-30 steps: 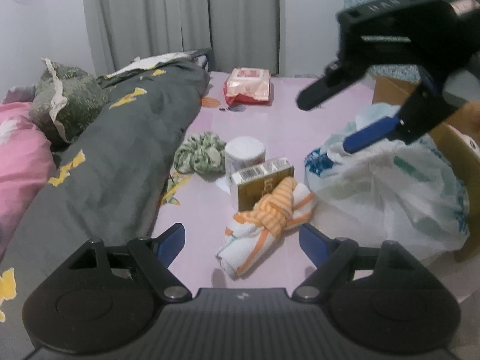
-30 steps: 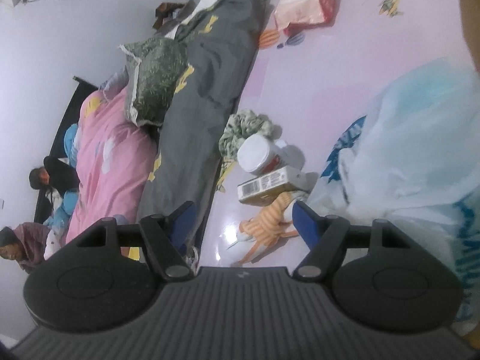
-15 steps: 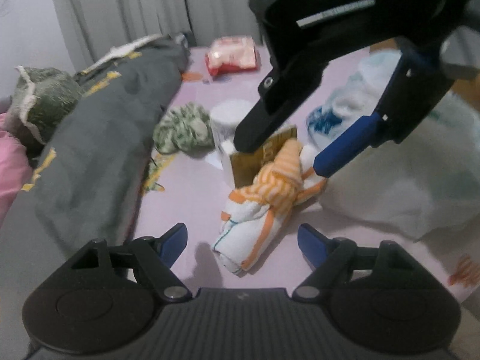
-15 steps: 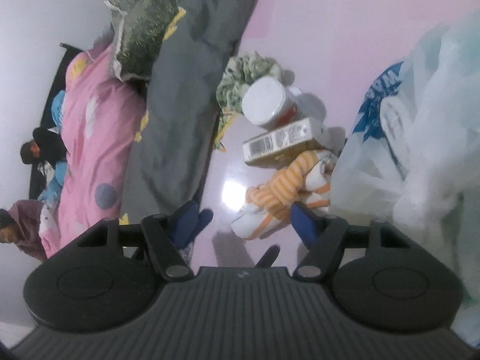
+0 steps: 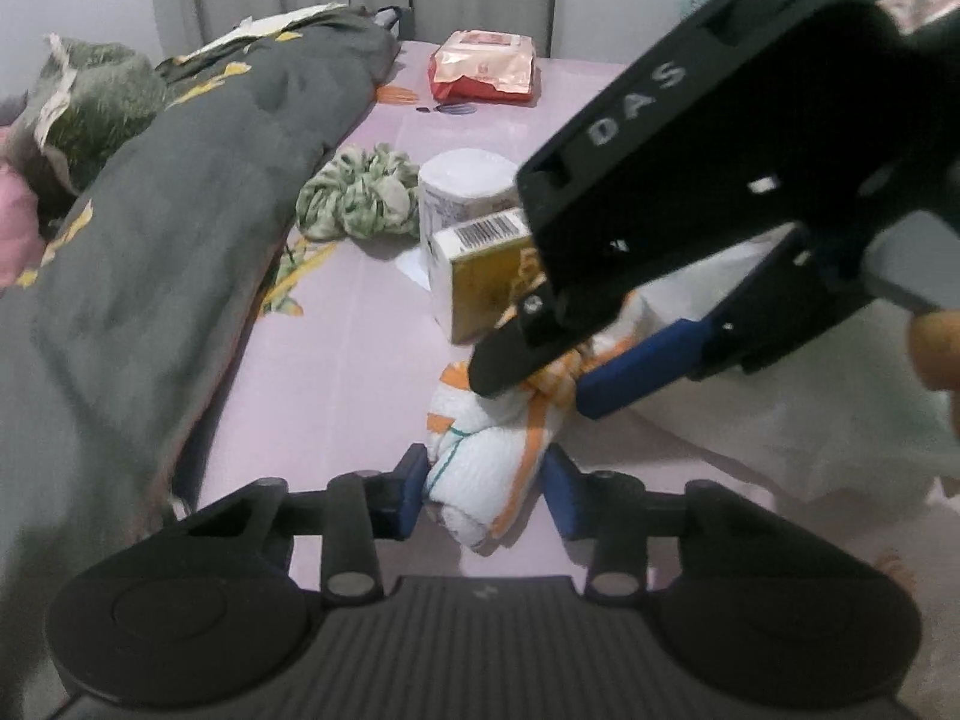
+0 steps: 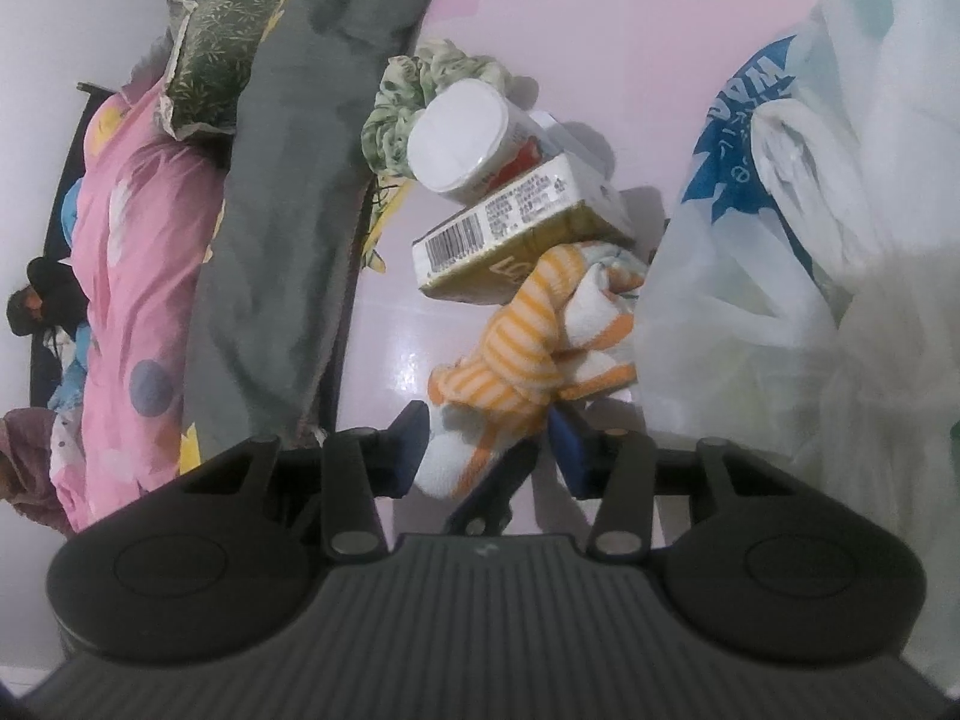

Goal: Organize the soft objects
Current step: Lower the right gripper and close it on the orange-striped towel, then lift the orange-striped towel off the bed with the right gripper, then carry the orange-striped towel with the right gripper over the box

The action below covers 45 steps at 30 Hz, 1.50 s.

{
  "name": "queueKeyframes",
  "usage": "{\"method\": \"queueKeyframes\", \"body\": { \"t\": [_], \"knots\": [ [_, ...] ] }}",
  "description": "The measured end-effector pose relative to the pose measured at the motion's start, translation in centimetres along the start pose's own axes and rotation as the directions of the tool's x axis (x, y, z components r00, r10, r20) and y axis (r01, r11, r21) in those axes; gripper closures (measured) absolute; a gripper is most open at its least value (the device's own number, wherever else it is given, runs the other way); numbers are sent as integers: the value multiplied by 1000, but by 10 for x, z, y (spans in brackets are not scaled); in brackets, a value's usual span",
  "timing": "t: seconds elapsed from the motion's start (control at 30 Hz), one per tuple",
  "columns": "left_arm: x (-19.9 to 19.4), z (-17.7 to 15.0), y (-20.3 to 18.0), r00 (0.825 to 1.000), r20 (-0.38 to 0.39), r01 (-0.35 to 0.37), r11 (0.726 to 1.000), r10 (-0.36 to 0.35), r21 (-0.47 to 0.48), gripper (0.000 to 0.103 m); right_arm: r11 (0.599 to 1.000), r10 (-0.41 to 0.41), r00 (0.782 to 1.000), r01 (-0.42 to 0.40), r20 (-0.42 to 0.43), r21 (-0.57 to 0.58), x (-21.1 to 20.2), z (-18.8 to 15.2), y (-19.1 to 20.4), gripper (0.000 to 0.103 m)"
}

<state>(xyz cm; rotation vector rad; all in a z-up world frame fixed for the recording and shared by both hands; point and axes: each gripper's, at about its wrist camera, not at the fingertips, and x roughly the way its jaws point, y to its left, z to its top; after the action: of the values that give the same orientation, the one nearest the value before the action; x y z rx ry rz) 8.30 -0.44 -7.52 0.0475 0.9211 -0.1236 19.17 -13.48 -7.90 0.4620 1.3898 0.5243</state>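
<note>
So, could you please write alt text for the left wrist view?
The left gripper is closing on the near end of a knotted orange-and-white towel on a pink sheet, while the right gripper closes on its knot. Behind stand a yellow box, a white jar and a green scrunchie.

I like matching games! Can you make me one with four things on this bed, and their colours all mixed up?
Things:
1. towel
2. scrunchie
3. blanket
4. box

Colours:
A. dark grey with yellow patches
B. gold with a barcode
C. white with orange stripes
D. green and white

Pairs: 1-C, 2-D, 3-A, 4-B
</note>
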Motion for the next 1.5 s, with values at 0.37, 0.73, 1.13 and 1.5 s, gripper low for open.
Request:
{"method": "queueKeyframes", "body": {
  "t": [0.37, 0.73, 1.13, 1.5],
  "knots": [
    [-14, -5, 4, 998, 65, 21, 1000, -22, 20, 43, 998, -68, 998, 68, 2, -4, 3, -5, 6, 60],
    [14, 14, 9, 994, 34, 104, 993, -106, 50, 53, 995, -67, 997, 70, -40, 73, 7, 2, 1, 54],
    [-6, 8, 4, 992, 45, 114, 993, -115, 16, 66, 998, -54, 998, 55, -21, 42, 11, -4, 5, 54],
    [-67, 5, -9, 986, 142, 80, 996, -83, 33, 67, 998, 54, 997, -52, 48, -39, -37, -37, 25, 57]
  ]
}}
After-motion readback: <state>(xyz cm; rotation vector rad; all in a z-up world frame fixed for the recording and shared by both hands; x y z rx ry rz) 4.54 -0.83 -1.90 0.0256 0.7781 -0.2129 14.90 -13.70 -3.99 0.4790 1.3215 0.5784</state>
